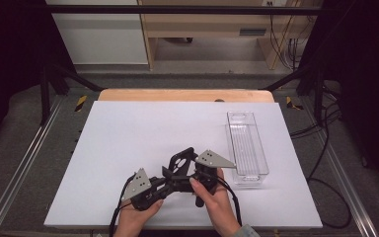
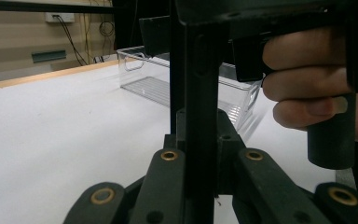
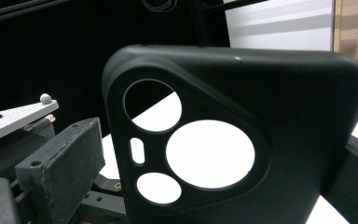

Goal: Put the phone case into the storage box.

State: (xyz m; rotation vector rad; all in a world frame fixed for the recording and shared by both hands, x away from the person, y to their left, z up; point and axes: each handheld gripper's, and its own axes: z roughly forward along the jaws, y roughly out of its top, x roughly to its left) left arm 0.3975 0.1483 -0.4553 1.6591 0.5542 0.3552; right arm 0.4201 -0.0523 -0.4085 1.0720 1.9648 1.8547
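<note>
Phone case [image 3: 242,135] gripped between both hand-held grippers

Phone case is sitting low over the white surface [image 1: 128,143], near front edge, w/ clear bin [image 1: 247,145] just to its right. Left hand-held gripper [image 1: 165,183] is clamping it edge-on; right hand-held gripper [image 1: 190,173] is pinching it too, camera cut-outs facing its lens.

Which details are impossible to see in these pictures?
- Right gripper jaws: the phone case in the right gripper view covers them, so their state is unclear.
- Left gripper pads: in the high view too small; its own view is blocked by the case's edge.
- Bin near end: hidden by the person's hand in the left gripper view.
</note>
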